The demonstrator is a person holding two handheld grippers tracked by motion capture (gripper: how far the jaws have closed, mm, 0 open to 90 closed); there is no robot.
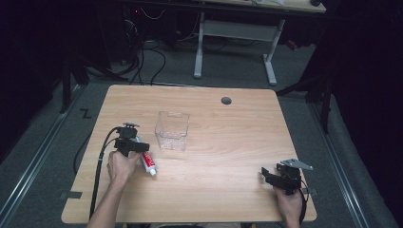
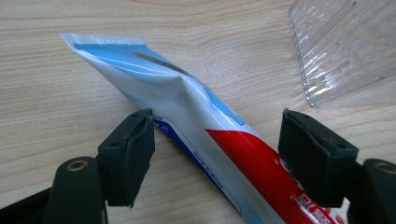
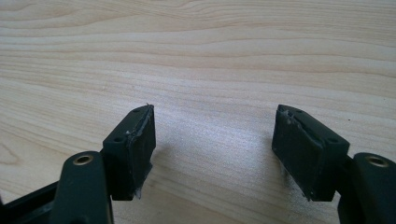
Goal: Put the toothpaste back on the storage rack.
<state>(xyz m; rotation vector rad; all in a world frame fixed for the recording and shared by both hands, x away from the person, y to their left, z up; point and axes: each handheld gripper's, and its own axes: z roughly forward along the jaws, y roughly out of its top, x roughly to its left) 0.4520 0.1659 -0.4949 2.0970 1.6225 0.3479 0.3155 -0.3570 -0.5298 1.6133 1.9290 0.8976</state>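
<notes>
Left gripper (image 2: 217,140), jaws spread astride the tube (image 2: 205,126) beside the bin (image 2: 345,51); closing off-centre may squirt it sideways; right gripper (image 3: 215,140) spread, idle.

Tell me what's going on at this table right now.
A person holds a gripper in each hand. The left gripper is open, straddling a toothpaste tube lying flat on the wooden table, beside a clear plastic container. The right gripper waits open over bare wood near the table's right corner.
</notes>
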